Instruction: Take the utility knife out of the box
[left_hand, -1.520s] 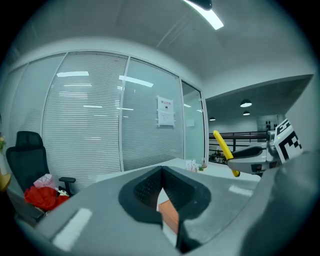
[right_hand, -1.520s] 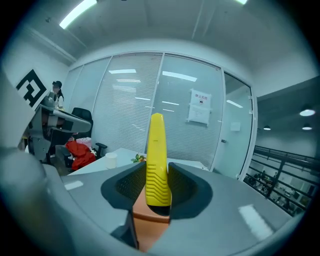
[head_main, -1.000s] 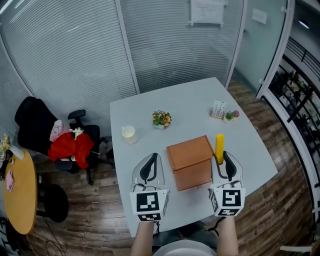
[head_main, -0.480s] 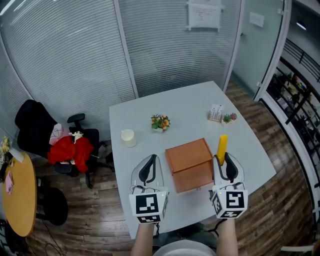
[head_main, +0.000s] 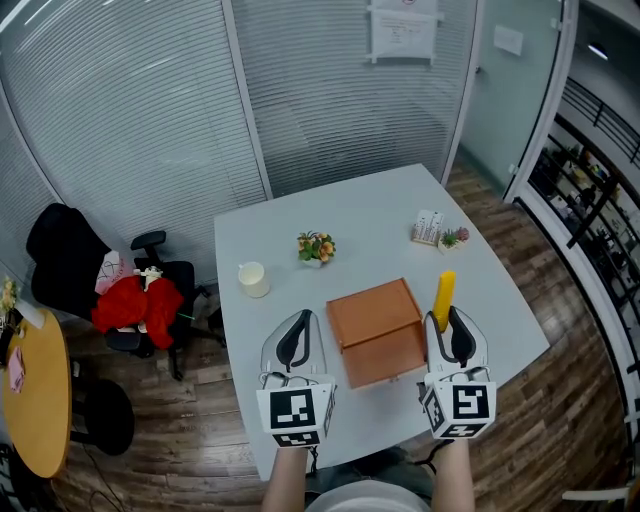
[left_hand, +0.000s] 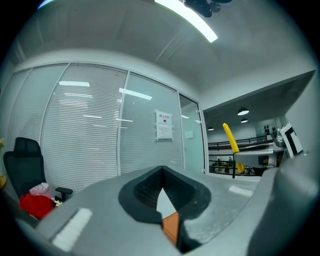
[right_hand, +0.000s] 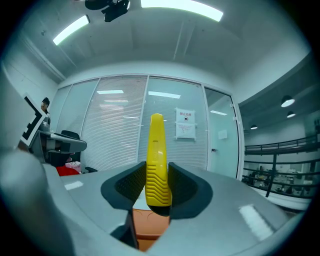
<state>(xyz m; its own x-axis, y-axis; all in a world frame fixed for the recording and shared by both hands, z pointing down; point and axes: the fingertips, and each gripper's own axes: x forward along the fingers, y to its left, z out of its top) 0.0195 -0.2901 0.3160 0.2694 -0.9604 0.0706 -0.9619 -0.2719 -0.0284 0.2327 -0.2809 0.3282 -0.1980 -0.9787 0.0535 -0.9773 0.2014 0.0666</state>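
The brown closed box (head_main: 378, 331) sits on the white table (head_main: 350, 215) between my two grippers. My right gripper (head_main: 450, 325) is shut on the yellow utility knife (head_main: 443, 290), which sticks forward out of the jaws, to the right of the box. In the right gripper view the utility knife (right_hand: 157, 160) stands upright between the black pads (right_hand: 183, 187), and the box (right_hand: 150, 231) shows below. My left gripper (head_main: 294, 337) hovers left of the box with its jaws together and nothing in them. A sliver of the box (left_hand: 171, 226) shows below those jaws in the left gripper view.
A white cup (head_main: 253, 279), a small flower pot (head_main: 316, 246), a card holder (head_main: 428, 227) and a tiny plant (head_main: 452, 238) stand on the far half of the table. An office chair with red cloth (head_main: 135, 305) stands at the left; glass walls with blinds lie behind.
Both grippers and the knife keep their place beside the box. The head view has shifted slightly, so the table sits a little lower and further left in frame.
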